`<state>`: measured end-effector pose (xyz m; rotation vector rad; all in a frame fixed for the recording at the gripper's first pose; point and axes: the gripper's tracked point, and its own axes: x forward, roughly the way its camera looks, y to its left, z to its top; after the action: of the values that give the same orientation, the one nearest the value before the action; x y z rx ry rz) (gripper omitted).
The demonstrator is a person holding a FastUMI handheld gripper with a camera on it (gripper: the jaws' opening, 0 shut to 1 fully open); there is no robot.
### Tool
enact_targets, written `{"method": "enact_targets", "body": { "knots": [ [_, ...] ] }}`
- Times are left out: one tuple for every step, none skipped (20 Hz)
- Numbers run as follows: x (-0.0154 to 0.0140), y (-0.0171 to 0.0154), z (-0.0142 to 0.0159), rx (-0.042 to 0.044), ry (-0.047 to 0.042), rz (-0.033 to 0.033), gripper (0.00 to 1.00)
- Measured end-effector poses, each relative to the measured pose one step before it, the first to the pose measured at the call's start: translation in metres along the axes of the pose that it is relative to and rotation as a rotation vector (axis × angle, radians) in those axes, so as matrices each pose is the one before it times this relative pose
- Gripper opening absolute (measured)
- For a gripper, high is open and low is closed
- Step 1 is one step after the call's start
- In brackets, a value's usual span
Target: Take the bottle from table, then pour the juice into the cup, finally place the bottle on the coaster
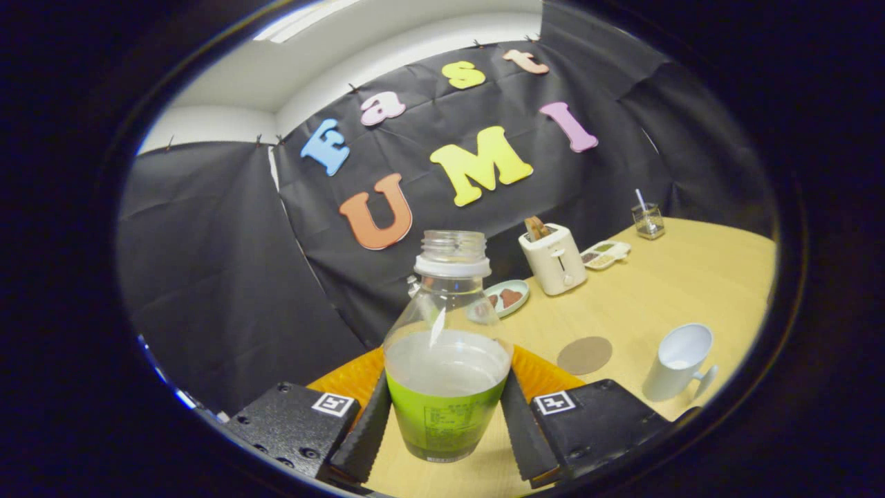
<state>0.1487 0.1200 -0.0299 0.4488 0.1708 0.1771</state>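
Observation:
A clear, uncapped bottle [446, 360] with a green label and pale juice stands between the fingers, lifted a little over the wooden table [664, 290]. My gripper [446, 422] is shut on the bottle, one finger pressing each side of the label. Beyond the right finger stands a white cup [681, 361] with its handle toward me, its mouth tipped toward the view. A round brown coaster [585, 355] lies flat on the table between the bottle and the cup, slightly farther back.
An orange mat [546, 373] lies under and behind the bottle. Farther back stand a white toaster [554, 259] with toast in it, a small plate [508, 297] with brown pieces, a divided snack tray [606, 254] and a glass [648, 221] holding a straw.

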Motion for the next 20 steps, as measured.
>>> {"method": "enact_targets", "body": {
  "knots": [
    [-0.00005,0.00234,0.00271,0.05486,-0.01029,0.0235,0.8],
    [0.00014,0.0017,0.0043,0.05955,-0.01544,0.01889,0.8],
    [0.00067,0.00057,0.00193,0.05499,-0.01068,0.01508,0.8],
    [0.00083,-0.00078,0.00125,0.04747,-0.00543,0.00875,0.8],
    [0.00017,-0.00144,-0.0006,0.04128,-0.00394,0.00399,0.8],
    [-0.00129,-0.00243,0.00195,0.03334,-0.00576,-0.00123,0.8],
    [-0.00209,-0.00255,0.00306,0.02958,-0.00606,-0.00621,0.79],
    [-0.00041,-0.0035,0.00388,0.02908,-0.0072,-0.00559,0.79],
    [0.00205,-0.00249,0.00095,0.02966,-0.00013,0.0007,0.79],
    [0.00021,-0.0012,0.00176,0.03078,0.00197,0.00464,0.79],
    [-0.00058,-0.00235,0.00131,0.03504,-0.0038,0.00174,0.79],
    [-0.00013,-0.00031,0.00385,0.03369,-0.01143,0.00697,0.79],
    [-0.00149,0.00054,0.00223,0.03078,-0.00806,0.00621,0.79],
    [0.00046,-0.00068,0.00158,0.03092,-0.00232,0.00597,0.79],
    [0.00033,0.00135,0.00064,0.03012,-0.00413,0.00986,0.79],
    [0.00066,0.00117,0.00266,0.03375,-0.00545,0.01256,0.79],
    [0.00059,0.00118,0.00153,0.03353,-0.00413,0.01353,0.79],
    [0.00142,-0.00035,0.00068,0.03295,0.00323,0.01007,0.79],
    [-0.00056,-0.0012,0.0,0.03446,-0.00038,0.00866,0.79],
    [-0.00052,-0.00088,0.0016,0.03518,0.00024,0.00805,0.79]
  ]
}}
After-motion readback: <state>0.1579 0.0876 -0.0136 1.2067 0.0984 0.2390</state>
